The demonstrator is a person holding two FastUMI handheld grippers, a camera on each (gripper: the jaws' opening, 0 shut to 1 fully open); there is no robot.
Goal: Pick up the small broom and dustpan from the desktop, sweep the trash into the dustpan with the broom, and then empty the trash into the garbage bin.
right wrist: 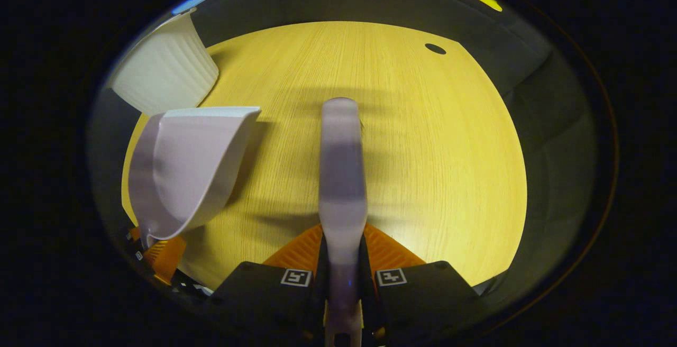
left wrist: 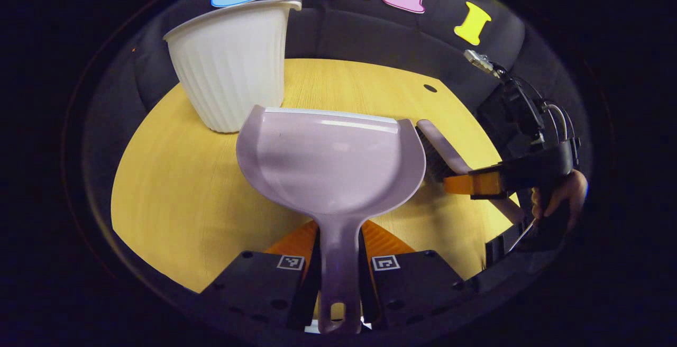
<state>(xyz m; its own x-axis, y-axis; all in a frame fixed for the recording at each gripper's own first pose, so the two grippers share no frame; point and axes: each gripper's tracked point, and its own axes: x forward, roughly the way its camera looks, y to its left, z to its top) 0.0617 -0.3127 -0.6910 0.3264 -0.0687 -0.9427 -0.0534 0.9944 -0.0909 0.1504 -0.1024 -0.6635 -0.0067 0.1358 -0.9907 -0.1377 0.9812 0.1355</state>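
In the left gripper view, my left gripper [left wrist: 338, 259] has its jaws pinched on the handle of the lilac dustpan [left wrist: 330, 164], one finger on each side. The pan's scoop points away from me, toward the far side of the yellow wooden desktop [left wrist: 174, 177]. I see no trash inside the scoop. Just beyond its far left corner stands the white ribbed garbage bin [left wrist: 232, 66], upright on the desktop; I cannot tell whether the two touch. To the right of the pan I see the right gripper [left wrist: 465, 183], held by a hand [left wrist: 560, 196], with the small broom [left wrist: 441, 148] in it. The broom's lilac back slants up toward the pan's right rim, with dark bristles beneath it.

In the right gripper view, my right gripper [right wrist: 342, 267] has its jaws pressed on the broom's handle [right wrist: 342, 177], which runs straight ahead over the desktop [right wrist: 433, 151]. The dustpan [right wrist: 182, 170] sits to the left, tilted, with the left gripper's fingers [right wrist: 164, 257] at its base. The garbage bin [right wrist: 164, 72] stands behind it at far left. A small dark hole [right wrist: 435, 48] marks the desktop's far right.
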